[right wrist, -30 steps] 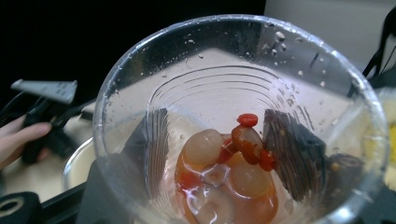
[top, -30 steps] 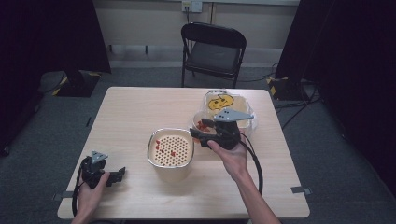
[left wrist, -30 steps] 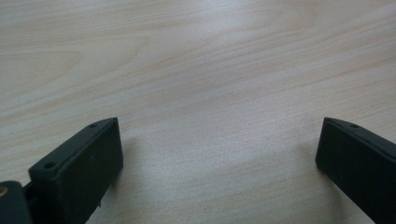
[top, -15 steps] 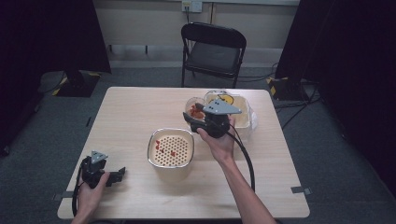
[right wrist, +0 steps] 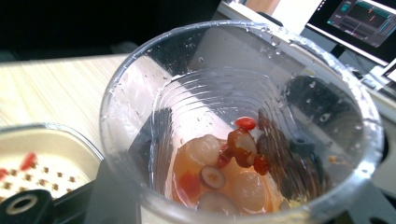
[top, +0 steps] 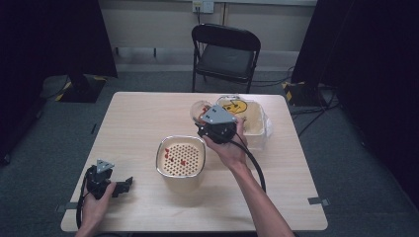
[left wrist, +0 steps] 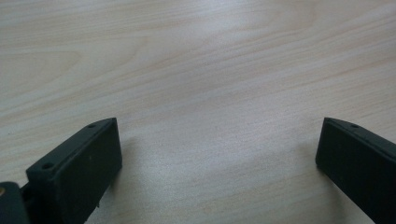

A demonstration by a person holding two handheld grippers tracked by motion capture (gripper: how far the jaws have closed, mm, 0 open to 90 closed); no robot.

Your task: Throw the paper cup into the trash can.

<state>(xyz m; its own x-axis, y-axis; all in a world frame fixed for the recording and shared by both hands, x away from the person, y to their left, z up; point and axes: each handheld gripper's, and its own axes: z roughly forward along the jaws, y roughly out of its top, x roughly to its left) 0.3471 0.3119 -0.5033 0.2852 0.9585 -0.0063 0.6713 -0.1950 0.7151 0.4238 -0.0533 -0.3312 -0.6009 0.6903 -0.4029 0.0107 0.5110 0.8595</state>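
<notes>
Desk: pale wood-grain laminate, smooth, matt with slight sheen; fine grain lines clear in left gripper view. Cup: clear thin plastic, glossy, ribbed lower wall, wet droplets on inside; contents look moist and shiny, pale translucent rounds plus red bits. Strainer basket: cream plastic, perforated floor, satin finish, smooth rim. Container behind the cup: translucent whitish plastic, soft gloss. Left gripper: jaws black matt plastic, slightly grainy, small screw holes. Right gripper: black matt body, grey flat plate on top, dull finish; black rubbery cable. Chair: black, matt padded seat, metal frame. Floor: grey carpet, rough.
</notes>
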